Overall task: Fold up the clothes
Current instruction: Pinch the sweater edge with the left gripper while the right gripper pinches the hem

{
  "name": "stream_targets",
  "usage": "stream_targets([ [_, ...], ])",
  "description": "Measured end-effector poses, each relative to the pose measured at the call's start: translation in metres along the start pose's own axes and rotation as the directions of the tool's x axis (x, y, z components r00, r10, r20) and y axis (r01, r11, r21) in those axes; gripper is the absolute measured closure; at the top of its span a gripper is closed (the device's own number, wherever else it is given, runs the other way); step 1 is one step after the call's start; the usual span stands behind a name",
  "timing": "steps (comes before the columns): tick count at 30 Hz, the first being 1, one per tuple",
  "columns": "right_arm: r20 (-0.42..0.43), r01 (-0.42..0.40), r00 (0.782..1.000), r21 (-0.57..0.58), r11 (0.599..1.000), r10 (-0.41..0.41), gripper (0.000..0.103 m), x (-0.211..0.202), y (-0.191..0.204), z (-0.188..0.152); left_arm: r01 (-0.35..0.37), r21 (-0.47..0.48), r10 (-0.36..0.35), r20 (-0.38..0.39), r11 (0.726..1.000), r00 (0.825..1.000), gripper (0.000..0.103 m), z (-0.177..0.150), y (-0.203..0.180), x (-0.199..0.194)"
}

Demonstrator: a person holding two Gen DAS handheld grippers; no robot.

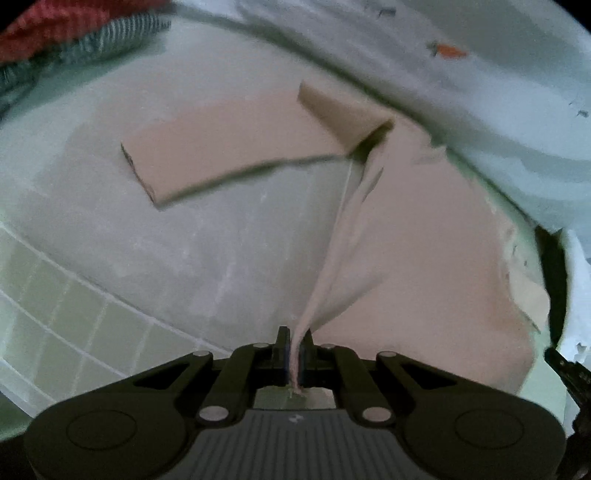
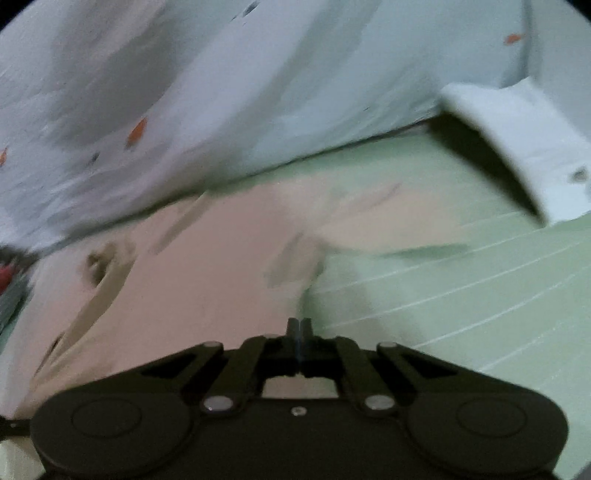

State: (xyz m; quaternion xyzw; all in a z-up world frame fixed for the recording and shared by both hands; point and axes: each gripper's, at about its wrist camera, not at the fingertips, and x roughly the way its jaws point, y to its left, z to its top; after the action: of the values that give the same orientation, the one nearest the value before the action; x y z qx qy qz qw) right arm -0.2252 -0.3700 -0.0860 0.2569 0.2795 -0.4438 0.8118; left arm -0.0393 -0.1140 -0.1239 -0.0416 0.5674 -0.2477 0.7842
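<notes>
Garment: pink garment [image 1: 424, 258], spread on the green striped bedsheet [image 2: 461, 295], just beside the white patterned quilt [image 1: 480, 92].
Left hand-held gripper [image 1: 294, 345]: clamped on a lifted pink edge.
Right hand-held gripper [image 2: 299, 332]: closed; cloth between pads unclear.
Technique: likely keep lifted edge taut, lay evenly.

I count two grippers: my left gripper [image 1: 294, 343] and my right gripper [image 2: 299, 328]; each has two fingers, so four in all; I count one pink garment [image 1: 236, 147], seen in both views; one pale patterned sheet [image 2: 221, 92] with small orange marks, three of which I can make out in the right view; one red cloth [image 1: 55, 26] and one striped cloth [image 1: 110, 37], heaped together in the far corner.
</notes>
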Motion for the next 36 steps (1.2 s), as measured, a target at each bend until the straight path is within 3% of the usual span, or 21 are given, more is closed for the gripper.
stream_targets([
  [2, -0.015, 0.016, 1.0, 0.017, 1.0, -0.016, 0.102, 0.004, -0.011, -0.002, -0.027, -0.01, 0.027, -0.002, 1.0, 1.0, 0.098, -0.002, 0.002, 0.003],
  [4, -0.075, 0.016, 0.997, 0.057, 0.998, -0.012, 0.095, 0.015, -0.022, -0.01, -0.03, -0.047, 0.028, -0.046, 0.998, 0.999, 0.097, -0.006, 0.005, 0.017],
  [5, -0.096, 0.014, 0.995, 0.071, 0.997, -0.007, 0.08, 0.017, -0.025, -0.014, -0.025, -0.072, 0.021, -0.067, 0.997, 0.998, 0.096, -0.009, 0.006, 0.023],
  [6, -0.117, 0.001, 0.993, 0.08, 0.997, 0.008, 0.057, 0.018, -0.027, -0.019, -0.019, -0.095, 0.011, -0.079, 0.995, 0.997, 0.095, -0.012, 0.007, 0.026],
  [9, -0.164, -0.041, 0.985, 0.086, 0.995, 0.055, 0.032, 0.021, -0.029, -0.032, -0.027, -0.124, 0.016, -0.086, 0.992, 0.996, 0.093, -0.018, 0.005, 0.029],
  [11, -0.213, -0.069, 0.973, 0.081, 0.994, 0.085, 0.028, 0.027, -0.028, -0.038, -0.032, -0.132, 0.019, -0.093, 0.991, 0.995, 0.09, -0.02, 0.005, 0.032],
  [14, -0.275, -0.115, 0.953, 0.068, 0.991, 0.129, 0.03, 0.034, -0.023, -0.047, -0.043, -0.113, 0.032, -0.1, 0.993, 0.994, 0.09, -0.023, 0.004, 0.033],
  [16, -0.309, -0.145, 0.938, 0.062, 0.988, 0.157, 0.038, 0.038, -0.02, -0.05, -0.049, -0.085, 0.041, -0.092, 0.995, 0.995, 0.09, -0.025, 0.003, 0.032],
  [18, -0.34, -0.169, 0.924, 0.052, 0.984, 0.177, 0.055, 0.042, -0.016, -0.052, -0.057, -0.066, 0.052, -0.08, 0.996, 0.995, 0.093, -0.026, 0.001, 0.032],
  [21, -0.355, -0.162, 0.922, 0.01, 0.987, 0.155, 0.066, 0.044, -0.009, -0.056, -0.077, -0.061, 0.073, -0.06, 0.995, 0.995, 0.099, -0.029, -0.002, 0.03],
  [22, -0.354, -0.157, 0.924, -0.001, 0.988, 0.146, 0.074, 0.044, -0.007, -0.056, -0.077, -0.072, 0.074, -0.055, 0.994, 0.996, 0.1, -0.03, -0.001, 0.029],
  [23, -0.353, -0.157, 0.924, -0.004, 0.988, 0.145, 0.092, 0.044, -0.008, -0.057, -0.074, -0.079, 0.07, -0.054, 0.994, 0.996, 0.1, -0.031, 0.0, 0.027],
  [24, -0.35, -0.157, 0.925, -0.004, 0.988, 0.145, 0.095, 0.043, -0.01, -0.057, -0.065, -0.086, 0.06, -0.053, 0.994, 0.997, 0.101, -0.032, 0.002, 0.022],
  [26, -0.334, -0.148, 0.933, -0.004, 0.989, 0.138, 0.097, 0.037, -0.015, -0.055, 0.001, -0.152, -0.008, -0.046, 0.988, 0.999, 0.101, -0.034, 0.01, 0.008],
  [30, -0.278, -0.118, 0.955, -0.035, 0.992, 0.103, 0.098, 0.02, -0.021, -0.049, 0.194, -0.37, -0.197, 0.031, 0.908, 0.98, 0.101, -0.041, 0.038, -0.024],
  [31, -0.272, -0.116, 0.957, -0.038, 0.993, 0.101, 0.098, 0.017, -0.023, -0.048, 0.183, -0.396, -0.184, 0.035, 0.9, 0.982, 0.101, -0.044, 0.043, -0.026],
  [34, -0.297, -0.109, 0.95, -0.035, 0.993, 0.094, 0.095, 0.021, -0.027, -0.048, -0.023, -0.364, 0.008, -0.043, 0.931, 0.999, 0.102, -0.05, 0.046, -0.015],
  [35, -0.307, -0.101, 0.948, -0.037, 0.994, 0.085, 0.088, 0.023, -0.028, -0.047, -0.072, -0.35, 0.051, -0.071, 0.934, 0.996, 0.102, -0.051, 0.045, -0.011],
  [36, -0.31, -0.091, 0.948, -0.042, 0.995, 0.073, 0.069, 0.024, -0.028, -0.046, -0.056, -0.355, 0.034, -0.07, 0.933, 0.997, 0.101, -0.052, 0.045, -0.01],
])
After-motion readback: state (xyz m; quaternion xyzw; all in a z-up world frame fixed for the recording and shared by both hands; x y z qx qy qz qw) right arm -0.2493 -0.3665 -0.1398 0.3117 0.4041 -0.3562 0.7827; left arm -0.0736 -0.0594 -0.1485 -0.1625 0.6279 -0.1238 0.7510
